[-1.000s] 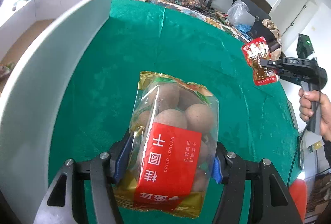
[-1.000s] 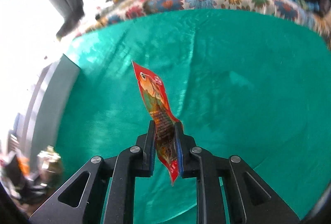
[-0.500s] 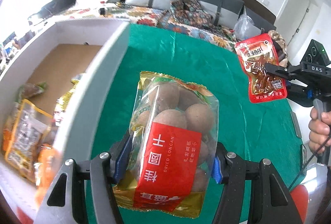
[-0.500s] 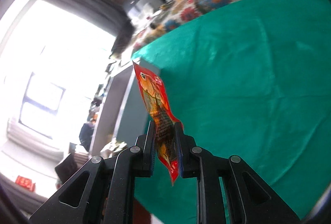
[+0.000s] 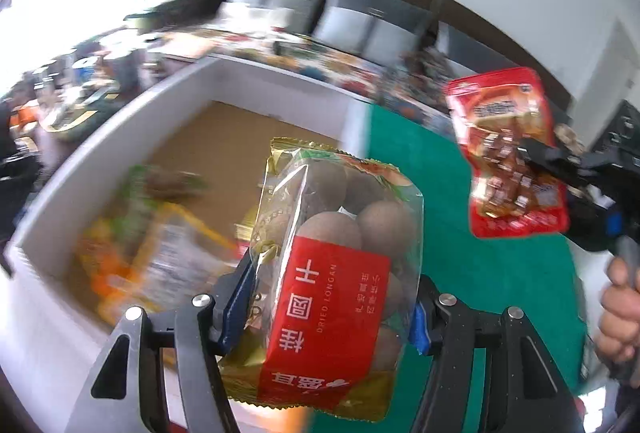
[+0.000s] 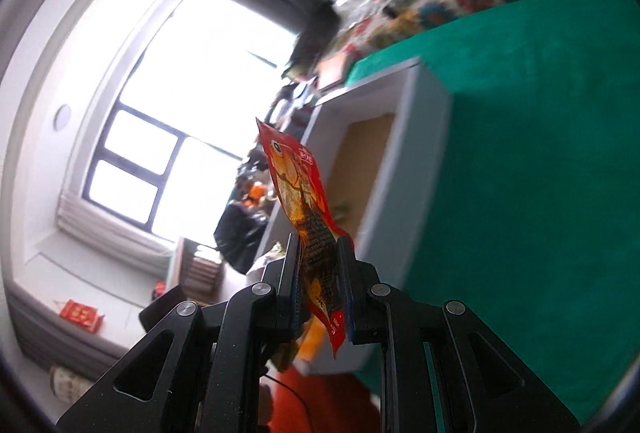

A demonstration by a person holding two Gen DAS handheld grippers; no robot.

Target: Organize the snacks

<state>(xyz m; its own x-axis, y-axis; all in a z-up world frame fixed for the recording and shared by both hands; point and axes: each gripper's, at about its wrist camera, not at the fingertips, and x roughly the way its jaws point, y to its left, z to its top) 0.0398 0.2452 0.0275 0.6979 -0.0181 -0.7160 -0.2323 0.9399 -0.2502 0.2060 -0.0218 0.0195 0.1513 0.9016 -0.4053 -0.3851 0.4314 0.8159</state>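
Observation:
My left gripper (image 5: 328, 309) is shut on a clear bag of dried longan (image 5: 332, 265) with a red label and holds it in the air over the near right corner of a white box (image 5: 100, 137). My right gripper (image 6: 320, 289) is shut on a thin red snack packet (image 6: 304, 209), seen edge-on. In the left wrist view that red packet (image 5: 508, 153) hangs at the right, above the green tablecloth (image 5: 480, 273). The white box (image 6: 404, 153) lies ahead of my right gripper.
The box has a brown floor (image 5: 224, 137) and holds several blurred snack packs (image 5: 160, 241) at its near left. A sofa with grey cushions (image 5: 344, 17) stands behind the table. A bright window (image 6: 168, 137) fills the left of the right wrist view.
Both grippers have swung left toward the white box, each still holding its snack. The box interior now fills more of the left wrist view and has entered the right wrist view.

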